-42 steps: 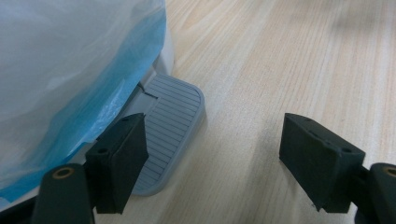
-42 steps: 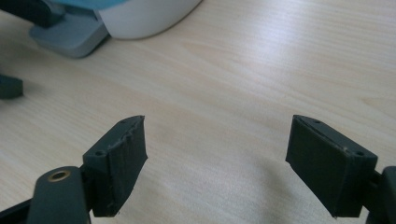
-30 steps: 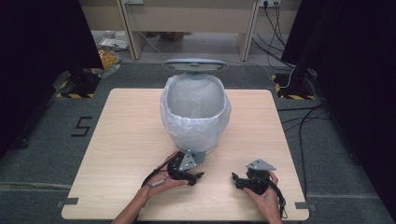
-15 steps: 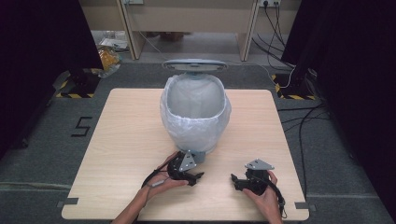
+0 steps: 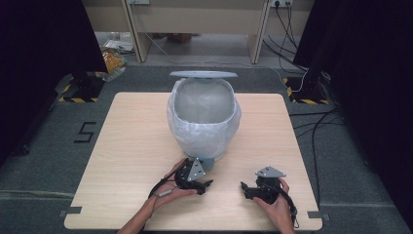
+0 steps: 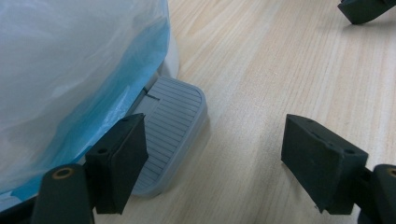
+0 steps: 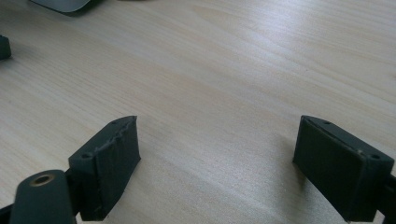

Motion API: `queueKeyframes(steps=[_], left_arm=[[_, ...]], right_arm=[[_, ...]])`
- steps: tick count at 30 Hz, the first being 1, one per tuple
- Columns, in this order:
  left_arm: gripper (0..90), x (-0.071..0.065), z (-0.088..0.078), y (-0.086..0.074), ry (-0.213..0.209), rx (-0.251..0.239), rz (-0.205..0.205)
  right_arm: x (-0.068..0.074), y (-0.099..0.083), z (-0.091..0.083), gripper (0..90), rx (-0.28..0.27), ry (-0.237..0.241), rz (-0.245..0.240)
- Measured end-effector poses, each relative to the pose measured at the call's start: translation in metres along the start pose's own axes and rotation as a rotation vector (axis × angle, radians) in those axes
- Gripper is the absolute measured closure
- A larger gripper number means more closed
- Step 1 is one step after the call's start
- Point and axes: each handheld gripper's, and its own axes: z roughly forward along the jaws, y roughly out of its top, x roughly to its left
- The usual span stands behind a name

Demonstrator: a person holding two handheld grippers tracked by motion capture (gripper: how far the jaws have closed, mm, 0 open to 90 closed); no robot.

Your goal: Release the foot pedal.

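Left gripper (image 6: 212,163) rests low on the table (image 5: 126,146) with its jaws spread wide and empty, one jaw right over the ribbed grey pedal (image 6: 170,121) at the foot of a bag-lined bin (image 5: 203,117), seemingly placed to press it. Right gripper (image 7: 217,165), equally wide and empty, sits apart over bare wood, likely waiting.

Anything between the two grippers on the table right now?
Nothing: bare light wood tabletop separates the left gripper from the right gripper, as the high view shows.
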Motion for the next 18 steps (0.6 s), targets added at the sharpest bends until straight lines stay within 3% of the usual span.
queueKeyframes(steps=[5,18], left_arm=[[21.9,0.006,-0.006,0.002,-0.027,-0.022,-0.054],[22.1,0.014,-0.025,0.002,-0.047,-0.034,-0.121]], right_arm=[[0.0,0.0,0.0,14.6,0.0,0.0,0.0],[0.0,0.0,0.0,14.2,0.001,0.001,0.0]])
